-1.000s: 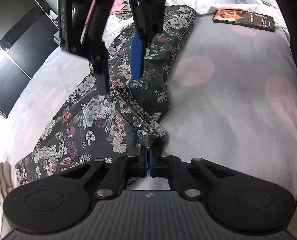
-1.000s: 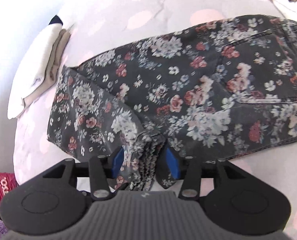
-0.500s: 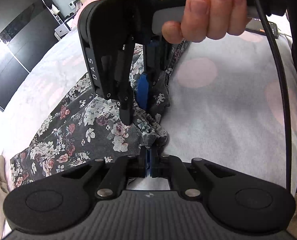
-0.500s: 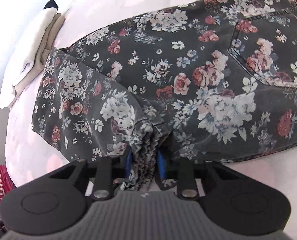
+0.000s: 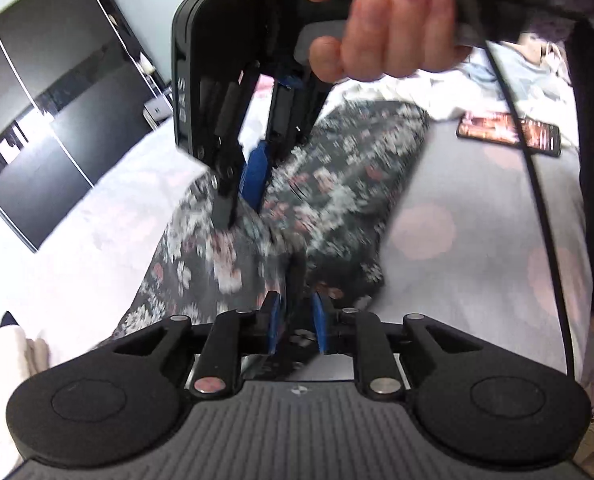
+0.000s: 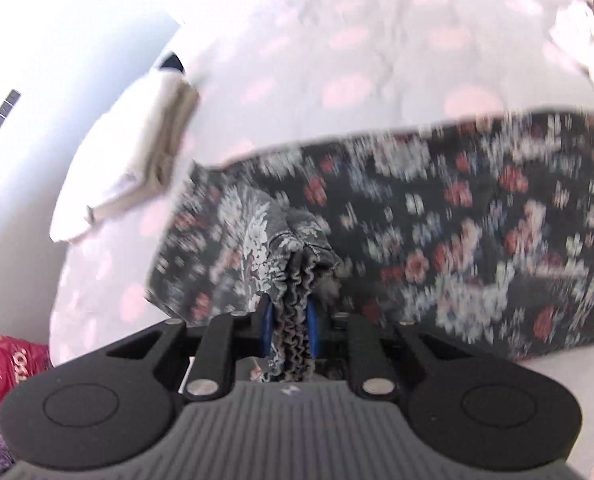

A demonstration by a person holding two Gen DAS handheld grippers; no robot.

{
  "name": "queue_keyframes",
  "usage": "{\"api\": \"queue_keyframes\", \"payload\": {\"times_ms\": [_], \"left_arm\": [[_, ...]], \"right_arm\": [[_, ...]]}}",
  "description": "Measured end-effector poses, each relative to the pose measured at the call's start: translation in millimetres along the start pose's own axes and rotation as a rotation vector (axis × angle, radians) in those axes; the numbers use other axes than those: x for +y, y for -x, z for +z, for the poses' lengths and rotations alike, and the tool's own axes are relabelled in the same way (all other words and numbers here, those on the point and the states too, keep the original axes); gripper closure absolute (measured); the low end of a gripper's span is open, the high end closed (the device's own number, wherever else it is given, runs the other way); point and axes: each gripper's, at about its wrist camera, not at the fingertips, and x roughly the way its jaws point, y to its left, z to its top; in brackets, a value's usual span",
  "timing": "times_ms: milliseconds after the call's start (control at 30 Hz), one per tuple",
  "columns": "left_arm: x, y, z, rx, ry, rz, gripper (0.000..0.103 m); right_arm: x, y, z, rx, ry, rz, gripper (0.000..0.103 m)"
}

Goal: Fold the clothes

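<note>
Right tongs (image 6: 289,332) have just been closing and now pinch the gathered hem of the floral trousers (image 6: 437,240). Left tongs (image 5: 295,330) have just been opening; cloth sits between them, grip unclear. Trousers lie across the bed (image 6: 337,40), hem lifted since a second ago: fold starting. No containers visible; folded white cloth (image 6: 137,160) at 10 o'clock.

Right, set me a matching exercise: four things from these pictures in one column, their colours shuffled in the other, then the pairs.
Things:
1. trousers
2. phone
3. folded cloth
4. bag

Colours:
a. red
b. dark with flowers
c. white and beige
d. black edge, orange-brown screen

Pairs: 1-b, 2-d, 3-c, 4-a
</note>
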Motion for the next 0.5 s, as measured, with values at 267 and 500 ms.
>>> {"api": "queue_keyframes", "payload": {"times_ms": [267,500], "left_arm": [[9.6,-16.1,-30.7,0.134,0.059,0.080,0.087],[32.4,-36.6,-54.9,0.227,0.124,0.161,0.087]], "right_arm": [[22.2,68.2,51.7,-0.202,-0.023,0.089,0.086],[-1.5,116.1,75.0,-0.292,-0.081,0.038,0.086]]}}
